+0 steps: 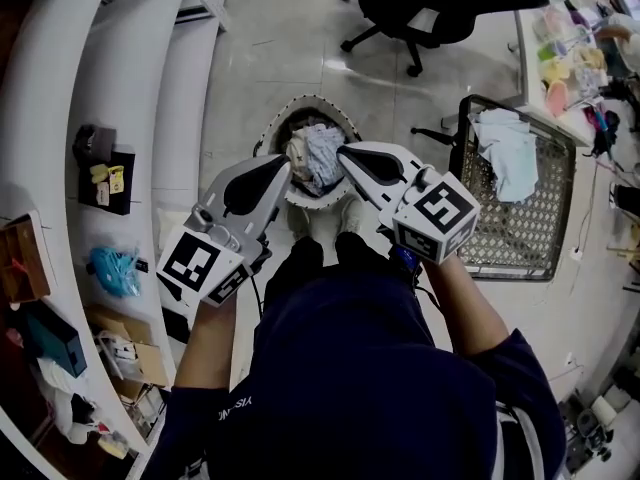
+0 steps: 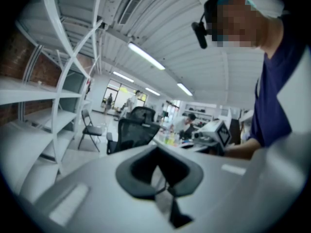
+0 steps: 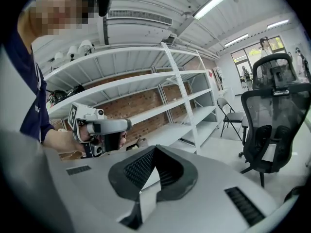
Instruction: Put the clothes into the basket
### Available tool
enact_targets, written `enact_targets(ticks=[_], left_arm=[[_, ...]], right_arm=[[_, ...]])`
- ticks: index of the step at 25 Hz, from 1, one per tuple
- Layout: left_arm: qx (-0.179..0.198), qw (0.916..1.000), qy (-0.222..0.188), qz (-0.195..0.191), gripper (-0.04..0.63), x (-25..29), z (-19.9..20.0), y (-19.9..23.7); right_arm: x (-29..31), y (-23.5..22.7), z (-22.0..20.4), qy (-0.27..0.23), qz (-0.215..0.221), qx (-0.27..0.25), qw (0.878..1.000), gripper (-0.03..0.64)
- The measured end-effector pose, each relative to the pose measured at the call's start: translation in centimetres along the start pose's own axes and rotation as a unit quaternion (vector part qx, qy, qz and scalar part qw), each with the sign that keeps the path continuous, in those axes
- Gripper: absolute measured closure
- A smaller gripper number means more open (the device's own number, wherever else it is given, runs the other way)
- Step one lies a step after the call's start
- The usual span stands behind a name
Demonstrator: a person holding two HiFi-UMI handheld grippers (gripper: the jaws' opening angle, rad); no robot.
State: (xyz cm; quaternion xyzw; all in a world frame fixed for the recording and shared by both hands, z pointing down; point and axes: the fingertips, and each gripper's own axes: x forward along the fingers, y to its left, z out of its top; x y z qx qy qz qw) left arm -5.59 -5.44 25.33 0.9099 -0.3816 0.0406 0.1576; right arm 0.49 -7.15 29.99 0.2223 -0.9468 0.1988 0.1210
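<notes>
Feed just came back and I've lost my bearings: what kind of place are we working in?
Probably a shared office or lab workroom: tall white shelving against a brick wall, a black mesh office chair, and a cluttered desk off to one side.

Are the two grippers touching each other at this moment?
Apart. The head view shows the left gripper and right gripper with tips separated, and the clothes in the basket visible between them.
</notes>
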Motion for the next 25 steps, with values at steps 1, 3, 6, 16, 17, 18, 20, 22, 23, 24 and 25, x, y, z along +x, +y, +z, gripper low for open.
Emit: enact_targets(ticks=[1, 3, 6, 16, 17, 18, 20, 22, 23, 24, 25], left_arm=[[0.0, 1.0, 0.0, 0.001, 0.591, -0.1, 0.0, -0.1], [0.001, 1.0, -0.001, 0.002, 0.591, -0.2, -0.1, -0.5], [0.003, 1.0, -0.004, 0.003, 0.591, -0.2, 0.0, -0.9], [0.006, 0.9999, -0.014, 0.008, 0.591, -0.6, 0.5, -1.6], [0.007, 0.9998, -0.015, 0.008, 0.591, -0.7, 0.6, -1.6], [0.007, 0.9998, -0.016, 0.009, 0.591, -0.8, 0.8, -1.7], [0.007, 0.9998, -0.017, 0.009, 0.591, -1.0, 0.9, -1.7], [0.008, 0.9998, -0.018, 0.009, 0.591, -1.2, 1.0, -1.7], [0.008, 0.9998, -0.018, 0.009, 0.591, -1.3, 1.0, -1.6], [0.008, 0.9998, -0.019, 0.009, 0.591, -1.4, 1.0, -1.6], [0.008, 0.9998, -0.019, 0.009, 0.591, -1.5, 1.0, -1.6]], right_arm=[[-0.1, 0.2, 0.0, 0.001, 0.001, 0.0, 1.0, 0.609], [-0.3, 0.4, 0.0, 0.002, 0.003, 0.001, 1.0, 0.609], [-0.6, 0.7, 0.0, 0.002, 0.005, -0.001, 1.0, 0.609], [-1.3, 1.6, 0.8, -0.001, 0.009, -0.015, 1.0, 0.609], [-1.3, 1.7, 0.9, 0.0, 0.009, -0.015, 1.0, 0.609], [-1.4, 1.8, 0.9, 0.0, 0.009, -0.015, 1.0, 0.609], [-1.4, 1.9, 0.8, 0.002, 0.008, -0.015, 1.0, 0.609], [-1.4, 1.9, 0.7, 0.003, 0.007, -0.015, 1.0, 0.609], [-1.3, 2.0, 0.7, 0.003, 0.006, -0.015, 1.0, 0.609], [-1.2, 2.0, 0.6, 0.003, 0.005, -0.015, 1.0, 0.609], [-1.1, 2.1, 0.6, 0.003, 0.004, -0.016, 1.0, 0.609]])
